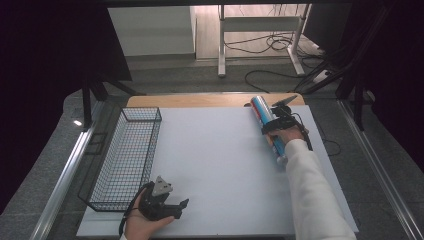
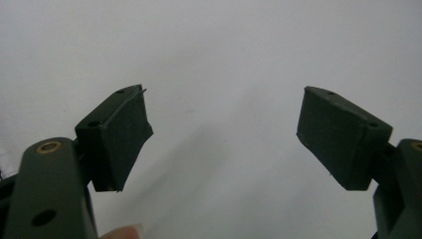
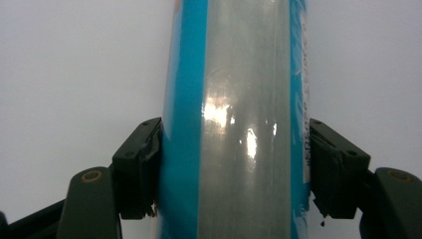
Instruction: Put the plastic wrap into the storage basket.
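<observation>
One white table [image 1: 220, 165] stands on grey floor [image 1: 380, 165] with cables [image 1: 270, 42].

The high view looks forward and down over the white table [image 1: 215, 165] from the person's side. The left tool [image 2: 224, 134] carries a camera facing bare table just beyond its tips. The right tool's [image 3: 234, 164] camera sits close against the blue tube [image 3: 234, 99], which the high view also takes in.
</observation>
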`<state>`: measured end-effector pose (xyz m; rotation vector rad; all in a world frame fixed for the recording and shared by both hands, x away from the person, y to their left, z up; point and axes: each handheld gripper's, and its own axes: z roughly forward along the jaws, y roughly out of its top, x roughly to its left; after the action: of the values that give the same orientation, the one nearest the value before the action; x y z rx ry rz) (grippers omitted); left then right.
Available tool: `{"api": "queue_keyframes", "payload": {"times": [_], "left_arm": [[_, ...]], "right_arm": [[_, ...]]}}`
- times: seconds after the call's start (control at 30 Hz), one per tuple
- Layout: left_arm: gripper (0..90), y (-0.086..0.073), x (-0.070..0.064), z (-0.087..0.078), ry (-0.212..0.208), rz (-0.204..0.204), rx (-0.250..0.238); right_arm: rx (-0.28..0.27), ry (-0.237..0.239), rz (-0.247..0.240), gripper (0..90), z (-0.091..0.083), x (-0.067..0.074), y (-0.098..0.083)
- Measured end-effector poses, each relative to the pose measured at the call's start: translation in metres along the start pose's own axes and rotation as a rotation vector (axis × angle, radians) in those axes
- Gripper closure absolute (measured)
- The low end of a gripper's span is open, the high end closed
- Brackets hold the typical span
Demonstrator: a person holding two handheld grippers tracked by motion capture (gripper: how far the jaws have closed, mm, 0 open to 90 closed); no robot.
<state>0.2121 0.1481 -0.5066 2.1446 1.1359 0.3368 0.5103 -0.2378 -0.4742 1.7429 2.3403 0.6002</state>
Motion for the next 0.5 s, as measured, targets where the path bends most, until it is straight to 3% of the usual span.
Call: {"api": "queue_keyframes", "payload": {"times": [0.27, 0.5], "left_arm": [[20.8, 0.0, 0.0, 0.0, 0.0, 0.0, 0.0], [20.7, 0.0, 0.001, 0.0, -0.003, -0.003, 0.0]], "right_arm": [[-0.02, 0.056, -0.038, 32.1, -0.015, 0.018, -0.005], [-0.067, 0.147, -0.08, 32.1, -0.036, 0.039, -0.019]]}}
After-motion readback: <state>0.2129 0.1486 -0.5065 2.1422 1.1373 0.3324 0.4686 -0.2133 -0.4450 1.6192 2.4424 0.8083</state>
